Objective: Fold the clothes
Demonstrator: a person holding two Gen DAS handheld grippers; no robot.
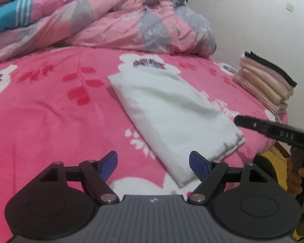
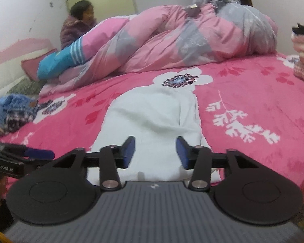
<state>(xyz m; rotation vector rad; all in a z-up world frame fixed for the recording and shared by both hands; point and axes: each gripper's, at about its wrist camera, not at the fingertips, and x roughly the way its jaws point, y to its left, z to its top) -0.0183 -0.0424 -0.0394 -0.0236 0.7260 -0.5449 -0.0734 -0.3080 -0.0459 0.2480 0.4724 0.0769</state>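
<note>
A white garment (image 1: 172,113) lies folded into a long strip on the pink flowered bedspread (image 1: 40,111). My left gripper (image 1: 153,165) is open just above the bed at the strip's near left corner, nothing between its blue pads. The other gripper's black body (image 1: 273,128) pokes in from the right, held by a hand. In the right wrist view the same white garment (image 2: 152,117) stretches away from me. My right gripper (image 2: 155,151) hovers open over its near end, holding nothing. The left gripper's blue fingertip (image 2: 40,154) shows at the left edge.
A bunched pink and grey quilt (image 2: 182,38) fills the back of the bed. A stack of folded clothes (image 1: 263,83) sits at the bed's right edge. Jeans and a checked garment (image 2: 14,111) lie heaped at the left. A person (image 2: 79,24) sits by the far wall.
</note>
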